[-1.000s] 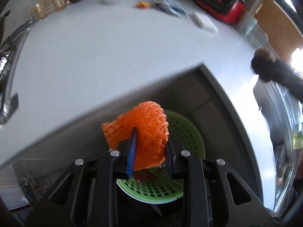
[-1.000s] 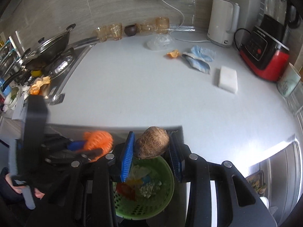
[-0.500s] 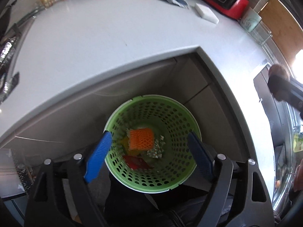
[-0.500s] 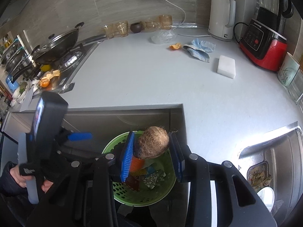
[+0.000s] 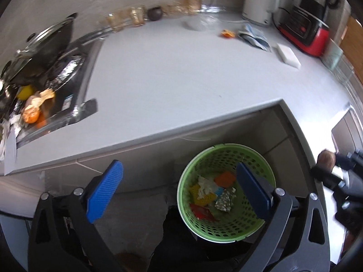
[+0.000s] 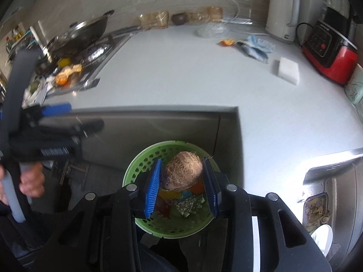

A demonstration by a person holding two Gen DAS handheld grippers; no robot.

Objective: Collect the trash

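A green perforated basket [image 5: 267, 174] stands on the floor below the counter edge; it also shows in the right wrist view [image 6: 138, 170]. In it lie the orange foam net [image 5: 224, 178], a foil scrap [image 5: 224, 200] and other coloured scraps. My left gripper [image 5: 179, 192] is open and empty, above and left of the basket. My right gripper [image 6: 181, 181] is shut on a brown hairy taro root [image 6: 183, 172], held right above the basket. The root and right gripper show at the right edge of the left wrist view [image 5: 325, 158].
On the white counter [image 5: 181, 79] lie an orange peel [image 5: 228, 33], a blue cloth [image 5: 255, 37] and a white sponge [image 5: 289, 55]. A kettle [image 6: 282, 15] and red appliance [image 6: 329, 52] stand at the back right. A stove with a wok [image 6: 84, 36] and peels [image 5: 34, 108] is left. A sink [image 6: 329, 192] is right.
My left gripper opened and let the orange foam net fall into the basket, then swung up and left. My right gripper carried the root over the basket.
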